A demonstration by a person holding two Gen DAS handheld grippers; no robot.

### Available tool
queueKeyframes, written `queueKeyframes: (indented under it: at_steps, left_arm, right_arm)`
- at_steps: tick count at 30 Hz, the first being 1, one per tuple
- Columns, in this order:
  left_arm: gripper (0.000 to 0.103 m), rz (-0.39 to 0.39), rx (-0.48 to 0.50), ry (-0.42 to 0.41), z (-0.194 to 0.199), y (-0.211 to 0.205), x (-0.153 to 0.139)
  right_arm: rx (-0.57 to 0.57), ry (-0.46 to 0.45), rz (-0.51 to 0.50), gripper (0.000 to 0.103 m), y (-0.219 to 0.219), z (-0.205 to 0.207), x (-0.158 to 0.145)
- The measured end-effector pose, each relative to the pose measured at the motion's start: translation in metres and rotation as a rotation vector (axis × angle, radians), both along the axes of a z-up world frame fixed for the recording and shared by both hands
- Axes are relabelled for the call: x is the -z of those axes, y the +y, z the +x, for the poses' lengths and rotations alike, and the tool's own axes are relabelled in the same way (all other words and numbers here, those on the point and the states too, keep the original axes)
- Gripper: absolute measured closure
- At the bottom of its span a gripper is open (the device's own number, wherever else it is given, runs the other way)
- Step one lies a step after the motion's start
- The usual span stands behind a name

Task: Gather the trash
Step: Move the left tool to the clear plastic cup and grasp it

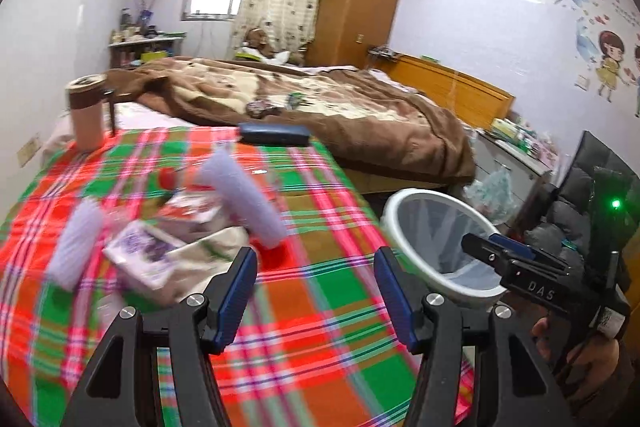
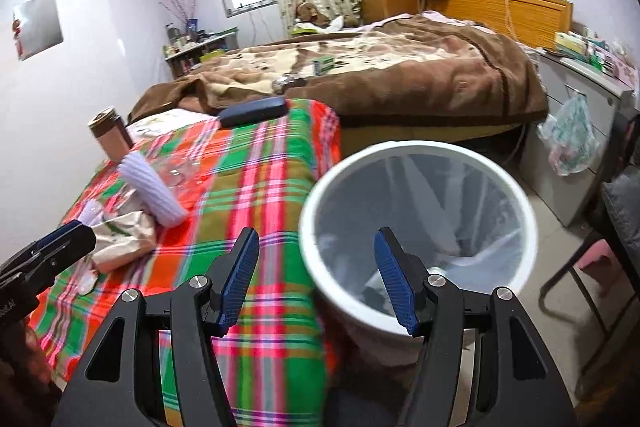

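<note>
Both grippers are showing matte black frames with triangular cut-outs, silver round screw heads at the pivots, and ribbed blue pads lining the fingers (image 1: 236, 291). Beside the white bin (image 1: 394, 215), the right gripper (image 1: 486, 247) is bearing pale letters "DAS" and a green light.

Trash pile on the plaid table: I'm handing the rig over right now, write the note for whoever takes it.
Left tongs: open, empty, over the plaid table, aimed toward the litter.
Right tongs: open, empty, over the near rim of the white bin.
Bin stands on the floor at the table's right edge, lined with a clear bag; what lies in it is unclear.
Left on the table: two purple foam sleeves, the paper packets, the crumpled beige bag, clear plastic wrap.
The tumbler and dark blue case are probably not trash.
</note>
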State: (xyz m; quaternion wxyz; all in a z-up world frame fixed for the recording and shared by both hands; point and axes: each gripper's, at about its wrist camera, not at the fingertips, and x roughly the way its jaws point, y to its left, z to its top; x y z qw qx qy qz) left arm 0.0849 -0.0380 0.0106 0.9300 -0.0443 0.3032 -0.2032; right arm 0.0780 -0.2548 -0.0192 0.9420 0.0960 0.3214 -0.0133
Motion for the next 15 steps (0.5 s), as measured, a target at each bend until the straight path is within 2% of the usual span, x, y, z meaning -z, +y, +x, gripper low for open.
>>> queueKeyframes:
  at_steps: [7, 9, 15]
  left_arm:
    - [0.042, 0.023, -0.131, 0.011, -0.008, 0.058, 0.008]
    - [0.042, 0.045, -0.161, 0.007, -0.010, 0.068, 0.011]
    - [0.042, 0.047, -0.228, 0.031, -0.012, 0.103, 0.022]
  right_arm:
    - [-0.072, 0.003, 0.004, 0.042, 0.035, 0.006, 0.002]
    - [-0.088, 0.005, 0.005, 0.042, 0.042, 0.006, 0.003]
    - [-0.143, 0.023, -0.003, 0.042, 0.068, 0.013, 0.009]
